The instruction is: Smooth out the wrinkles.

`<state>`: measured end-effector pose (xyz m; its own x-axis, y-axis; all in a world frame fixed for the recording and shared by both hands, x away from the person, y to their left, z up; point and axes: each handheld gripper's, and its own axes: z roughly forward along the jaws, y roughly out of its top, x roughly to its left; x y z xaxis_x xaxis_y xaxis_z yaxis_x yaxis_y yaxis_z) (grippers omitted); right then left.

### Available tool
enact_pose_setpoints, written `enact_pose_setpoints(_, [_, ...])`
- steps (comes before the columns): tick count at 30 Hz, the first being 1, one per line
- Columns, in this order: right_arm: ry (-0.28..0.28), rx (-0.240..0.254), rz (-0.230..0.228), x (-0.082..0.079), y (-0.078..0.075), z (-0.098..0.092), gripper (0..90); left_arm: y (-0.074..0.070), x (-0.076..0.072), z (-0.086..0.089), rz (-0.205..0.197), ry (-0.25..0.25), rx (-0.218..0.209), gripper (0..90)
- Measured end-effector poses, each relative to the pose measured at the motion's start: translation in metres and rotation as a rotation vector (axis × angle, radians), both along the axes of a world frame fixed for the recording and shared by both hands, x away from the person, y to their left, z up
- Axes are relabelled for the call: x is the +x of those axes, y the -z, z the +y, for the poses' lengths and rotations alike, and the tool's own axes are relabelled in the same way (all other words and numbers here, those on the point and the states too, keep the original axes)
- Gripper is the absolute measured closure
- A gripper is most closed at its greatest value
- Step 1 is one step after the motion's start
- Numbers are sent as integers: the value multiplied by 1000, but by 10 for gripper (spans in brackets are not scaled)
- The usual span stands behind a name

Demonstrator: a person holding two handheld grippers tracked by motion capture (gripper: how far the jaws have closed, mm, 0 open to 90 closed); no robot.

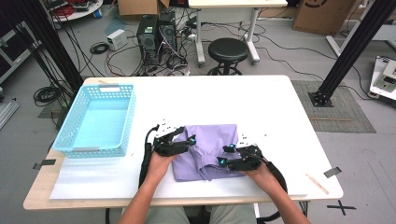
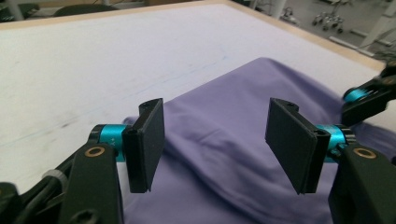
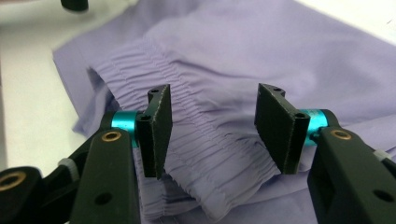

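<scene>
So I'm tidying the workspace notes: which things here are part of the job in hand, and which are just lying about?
In the job:
- purple garment, part-folded, gathered waistband showing
- left gripper, open above it
- right gripper, open at the waistband

Probably also (unsure): blue basket

Lying about:
- wooden stick at the table edge
- black stool
- computer towers

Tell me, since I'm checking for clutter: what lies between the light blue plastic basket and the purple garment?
Bare white table, in the high view, between light blue plastic basket and purple garment.
</scene>
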<state>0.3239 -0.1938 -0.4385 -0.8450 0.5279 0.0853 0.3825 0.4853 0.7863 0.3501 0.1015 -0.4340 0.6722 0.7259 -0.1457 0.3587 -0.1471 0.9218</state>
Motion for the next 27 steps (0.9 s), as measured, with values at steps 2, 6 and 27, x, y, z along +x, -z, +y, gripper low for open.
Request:
enact_pose_setpoints(2, [-12, -49, 16, 0, 5, 4, 473, 0, 1, -8, 15, 25, 10, 378])
enact_pose_setpoints(6, [-15, -40, 24, 0, 5, 3, 461, 2, 3, -24, 33, 69, 53, 380])
enact_pose_setpoints(27, [124, -114, 34, 29, 8, -7, 423, 15, -6, -25, 125, 80, 236, 380])
